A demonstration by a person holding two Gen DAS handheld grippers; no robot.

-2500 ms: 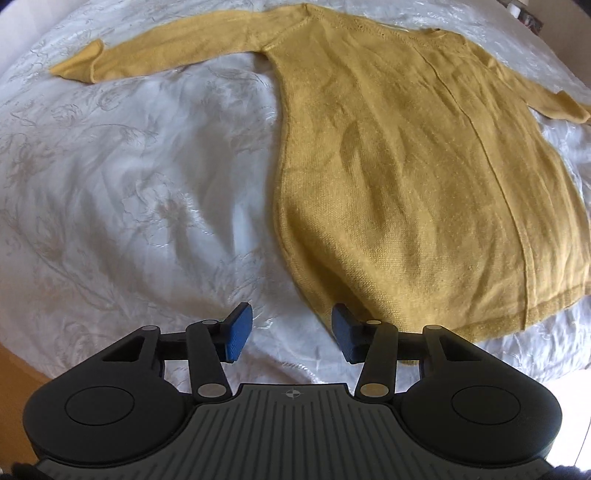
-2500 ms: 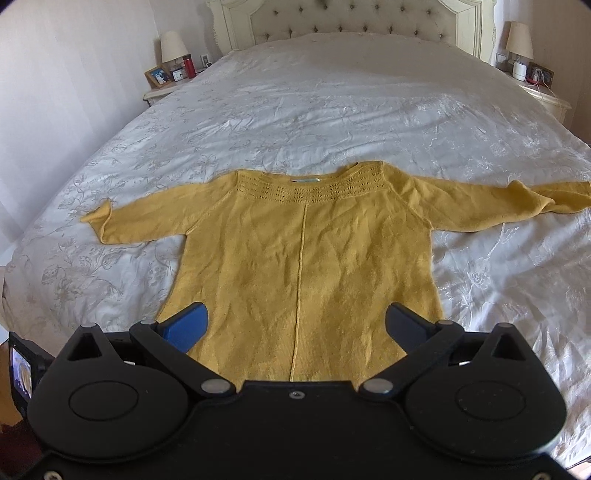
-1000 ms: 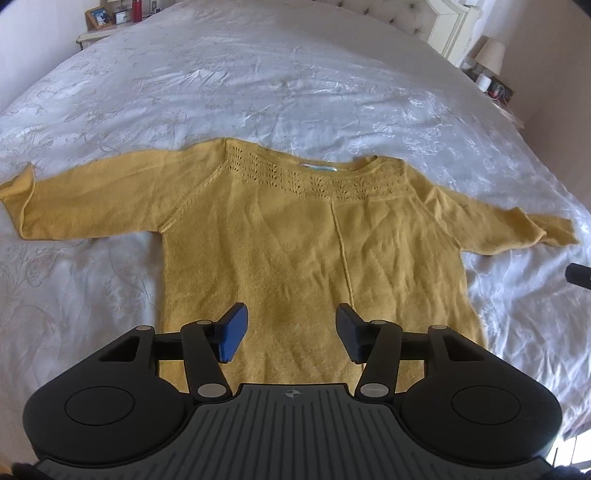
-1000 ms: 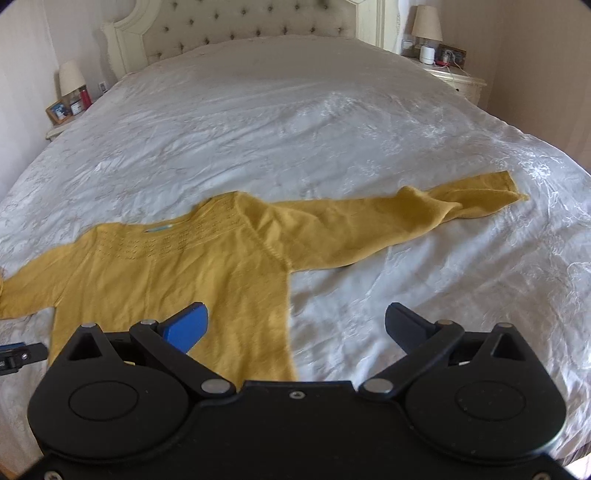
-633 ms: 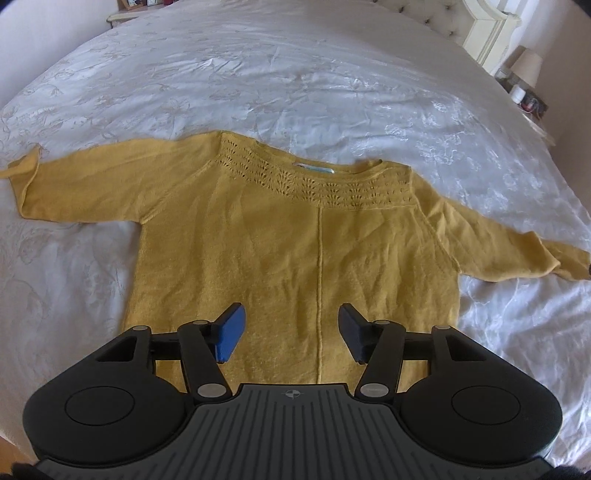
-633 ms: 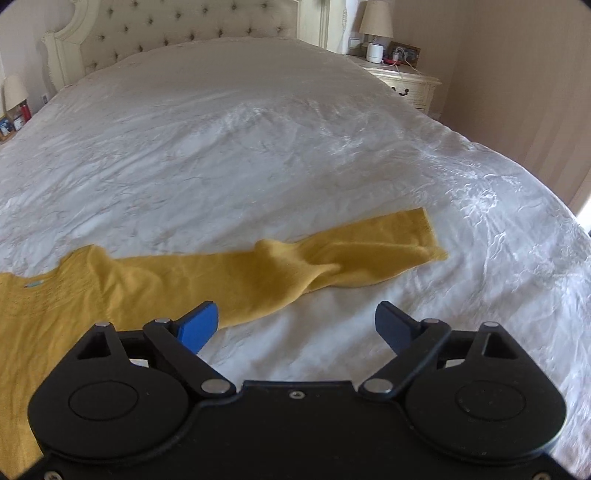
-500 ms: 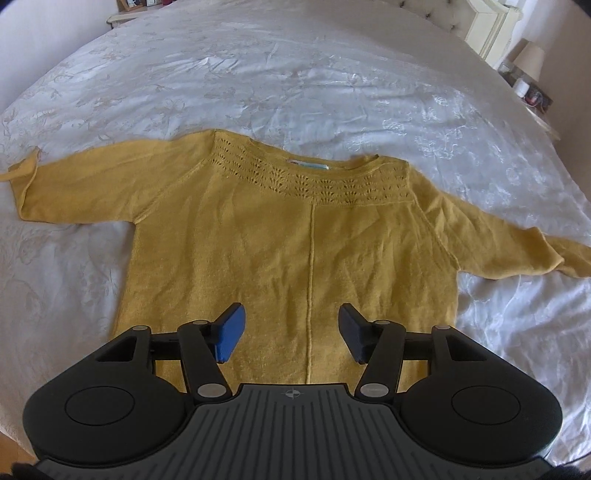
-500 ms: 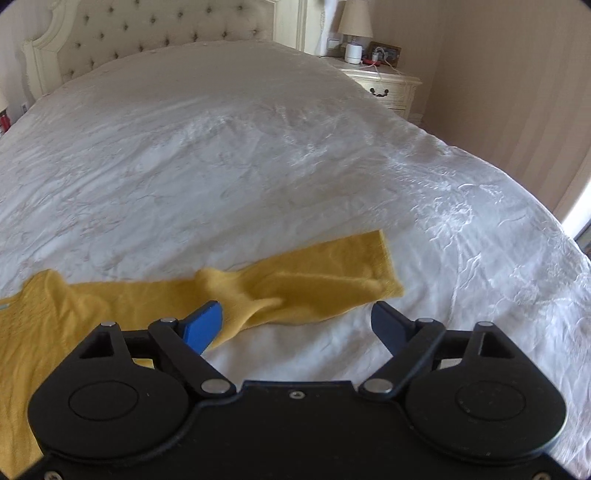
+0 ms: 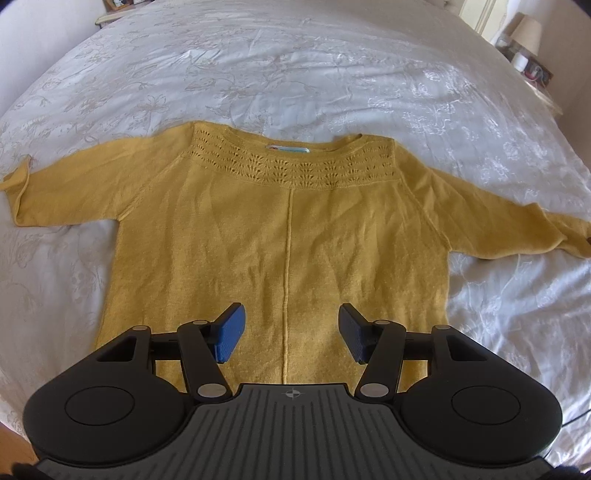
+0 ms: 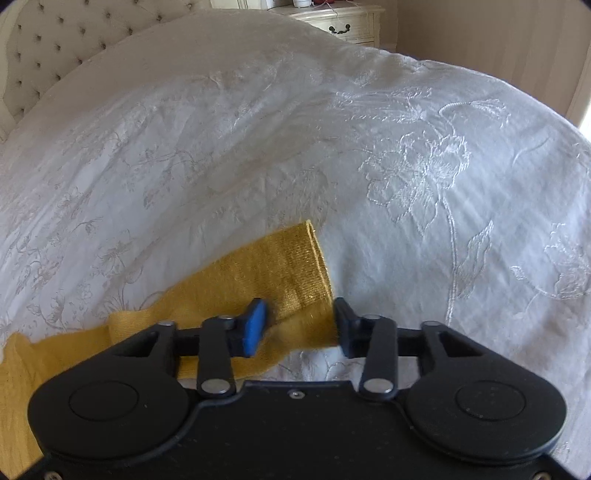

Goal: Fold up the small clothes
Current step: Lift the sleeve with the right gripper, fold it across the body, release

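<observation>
white bedspread [image 9: 295, 74], tufted headboard [image 10: 44, 48], nightstand [image 10: 343, 22], lamp [image 9: 526, 31]

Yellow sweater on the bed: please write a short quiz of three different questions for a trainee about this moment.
1. True or false: the yellow sweater lies spread flat on the white bedspread, neckline away from the camera.
2. Which part of the sweater lies between the fingers of the right gripper? A) hem B) sleeve cuff C) neckline
3. Fill in: the left gripper is ____ and hovers over the sweater's lower body.

Key: 1 true; 2 B, and the jaws are closing on it; 3 open.
</observation>
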